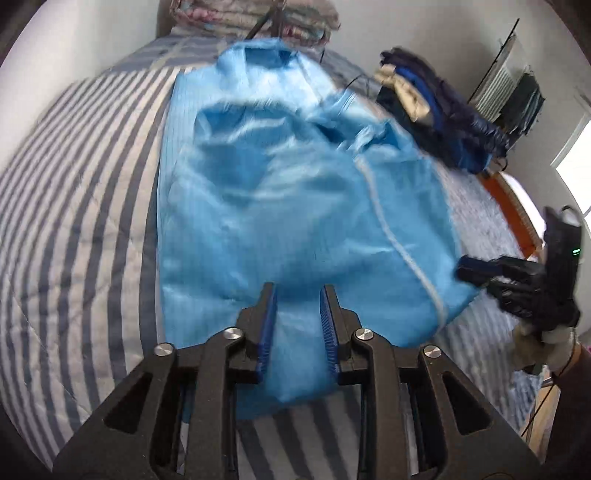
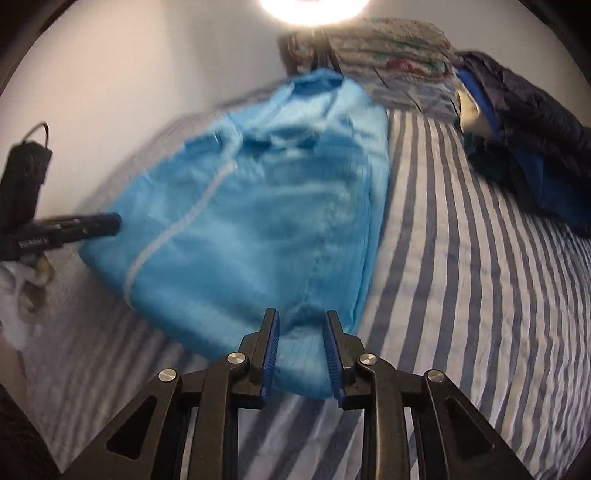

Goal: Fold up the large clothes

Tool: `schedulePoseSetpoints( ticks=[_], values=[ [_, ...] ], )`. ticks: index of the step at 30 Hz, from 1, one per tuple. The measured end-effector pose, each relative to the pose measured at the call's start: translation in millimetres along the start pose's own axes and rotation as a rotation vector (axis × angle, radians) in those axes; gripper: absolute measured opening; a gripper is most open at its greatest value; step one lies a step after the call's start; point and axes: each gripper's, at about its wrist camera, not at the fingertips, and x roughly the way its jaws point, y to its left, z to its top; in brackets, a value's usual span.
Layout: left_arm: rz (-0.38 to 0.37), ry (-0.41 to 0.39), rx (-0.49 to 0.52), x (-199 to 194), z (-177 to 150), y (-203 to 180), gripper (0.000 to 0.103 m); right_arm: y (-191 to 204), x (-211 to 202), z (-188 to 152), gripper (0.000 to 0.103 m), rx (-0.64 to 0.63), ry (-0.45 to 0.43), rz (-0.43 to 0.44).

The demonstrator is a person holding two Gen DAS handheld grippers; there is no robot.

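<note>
A large light-blue garment [image 1: 288,192] [image 2: 258,206] with a pale zipper line lies folded lengthwise on the striped bed. My left gripper [image 1: 299,291] hovers open over its near hem, and blue cloth shows in the gap without the pads pressing on it. My right gripper [image 2: 301,317] stands open the same way over the hem's other corner. Each gripper appears in the other's view: the right gripper [image 1: 469,271] at the garment's right edge, the left gripper [image 2: 110,221] at its left edge.
The striped bedcover [image 1: 74,184] [image 2: 480,277] stretches around the garment. A heap of dark blue clothes [image 1: 436,122] [image 2: 524,147] lies beside it. Folded blankets [image 1: 258,18] [image 2: 388,48] are stacked at the far end by the wall. A window [image 1: 576,177] is at the right.
</note>
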Motion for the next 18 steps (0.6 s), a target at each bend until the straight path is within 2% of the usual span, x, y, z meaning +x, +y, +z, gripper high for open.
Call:
schedulePoseSetpoints(
  ticks=[3, 6, 8, 10, 12, 16, 18],
  values=[
    [0.007, -0.024, -0.002, -4.9, -1.3, 1.6, 0.022, -2.6, -15.0, 4.3, 0.025, 0.017, 0.000, 0.035],
    [0.000, -0.058, -0.026, -20.8, -0.1, -1.3, 0.022, 6.3, -30.7, 14.5, 0.026, -0.022, -0.031, 0.075],
    [-0.014, -0.075, -0.007, -27.2, -1.6, -9.7, 0.022, 23.9, -38.8, 22.0, 0.028, -0.067, -0.079, 0.083],
    [-0.005, -0.081, 0.022, -28.7, -0.4, -18.9, 0.022, 43.3, -40.7, 30.0, 0.033, -0.107, -0.125, 0.126],
    [-0.006, -0.073, 0.021, -25.0, 1.7, -23.2, 0.022, 60.0, -38.0, 37.1, 0.034, -0.136, -0.147, 0.138],
    [0.030, -0.072, -0.001, -14.9, 4.7, -20.0, 0.022, 69.8, -12.3, 54.5, 0.034, -0.143, -0.130, 0.083],
    [0.032, -0.048, -0.033, -5.7, 3.7, -9.2, 0.022, 63.3, 0.1, 55.0, 0.034, -0.127, -0.100, 0.023]
  ],
)
